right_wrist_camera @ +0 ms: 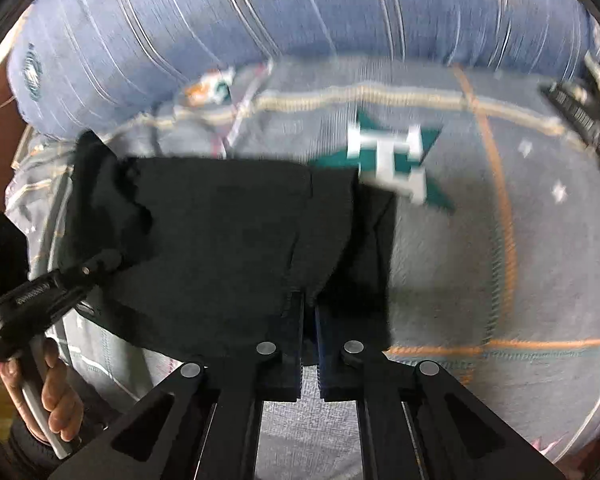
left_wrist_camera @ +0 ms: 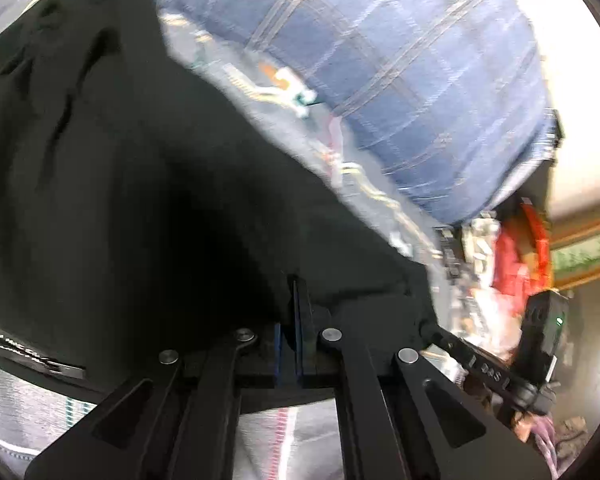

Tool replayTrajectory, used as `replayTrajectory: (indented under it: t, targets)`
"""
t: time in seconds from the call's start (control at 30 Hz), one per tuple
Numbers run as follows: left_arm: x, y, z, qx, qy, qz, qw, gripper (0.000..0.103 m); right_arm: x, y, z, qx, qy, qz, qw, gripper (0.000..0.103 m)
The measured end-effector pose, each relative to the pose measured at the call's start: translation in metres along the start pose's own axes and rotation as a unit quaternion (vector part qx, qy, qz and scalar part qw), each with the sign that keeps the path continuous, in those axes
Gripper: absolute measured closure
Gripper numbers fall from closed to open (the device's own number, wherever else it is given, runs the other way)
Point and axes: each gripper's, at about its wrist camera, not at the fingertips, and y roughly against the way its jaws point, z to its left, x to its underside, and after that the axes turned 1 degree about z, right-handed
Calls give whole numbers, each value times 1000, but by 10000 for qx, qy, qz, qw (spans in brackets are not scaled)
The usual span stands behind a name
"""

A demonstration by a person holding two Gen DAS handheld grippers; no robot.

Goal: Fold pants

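The black pants [right_wrist_camera: 228, 240] lie as a folded dark slab on a grey patterned blanket [right_wrist_camera: 480, 264]. My right gripper [right_wrist_camera: 309, 300] points steeply down at their near edge, shut, with black cloth pinched between its fingers. The left gripper [right_wrist_camera: 108, 258] comes in from the left and bites the pants' left edge. In the left wrist view the pants [left_wrist_camera: 140, 160] fill the left and middle, and the left gripper [left_wrist_camera: 296, 284] is shut on a fold of them. The right gripper [left_wrist_camera: 430, 328] meets the cloth's corner at the right.
A large blue checked pillow [right_wrist_camera: 260, 8] [left_wrist_camera: 380, 60] lies along the blanket's far side. The blanket carries a teal star motif [right_wrist_camera: 396, 160]. A person's hand [right_wrist_camera: 60, 396] holds the left gripper's handle. Red items [left_wrist_camera: 516, 256] lie beyond the bed, and a dark ribbed object [right_wrist_camera: 580, 116] lies at the far right.
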Motion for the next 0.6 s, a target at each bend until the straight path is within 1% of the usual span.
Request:
replayTrajectory:
  t: [0.03, 0.07, 0.13, 0.2, 0.27, 0.3, 0.33, 0.37, 0.4, 0.43, 0.47, 0.5, 0.53, 0.57, 0.6]
  targets:
    - [1, 1, -4, 91, -63, -23, 9999, 102, -1, 10, -3, -3, -37, -137, 9999, 99]
    - [2, 2, -9, 90, -182, -50, 9998, 102, -2, 17, -7, -30, -71, -213, 9997, 99]
    - [5, -6, -12, -127, -327, 56, 9994, 102, -3, 22, -9, 144, -12, -198, 9997, 99]
    - [8, -18, -6, -351, -268, 250, 9987, 102, 0, 5, -12, 584, 90, 81, 9982, 100]
    - [10, -29, 2, -452, -118, 505, 9976, 101, 1, -15, -14, 913, 86, 381, 9951, 100]
    - [11, -30, 4, -474, -49, 540, 9974, 100, 3, -28, -15, 1036, 138, 572, 9929, 100]
    - [11, -27, 4, -470, -45, 518, 9975, 99, 3, -32, -14, 1074, 142, 607, 9923, 99]
    - [11, -23, 0, -463, -132, 447, 9978, 97, 2, -27, -15, 1059, 87, 510, 9930, 99]
    - [11, -19, -4, -471, -233, 369, 9979, 90, 0, -17, -16, 932, 24, 300, 9952, 97]
    - [12, -14, -10, -467, -347, 271, 9979, 81, -1, -6, -17, 785, -52, 71, 9969, 96]
    - [13, -10, -16, -474, -489, 156, 9976, 76, -2, 6, -20, 562, -167, -147, 9982, 85]
    - [14, -8, -20, -462, -592, 108, 9971, 76, -4, 14, -23, 296, -314, -331, 9985, 74]
    - [16, -8, -23, -462, -674, 118, 9966, 76, -4, 18, -26, 70, -445, -455, 9979, 47]
    - [16, -10, -23, -466, -701, 168, 9963, 76, -5, 19, -28, -105, -524, -503, 9973, 42]
    - [16, -14, -23, -463, -692, 244, 9962, 76, -6, 18, -29, -200, -550, -468, 9972, 42]
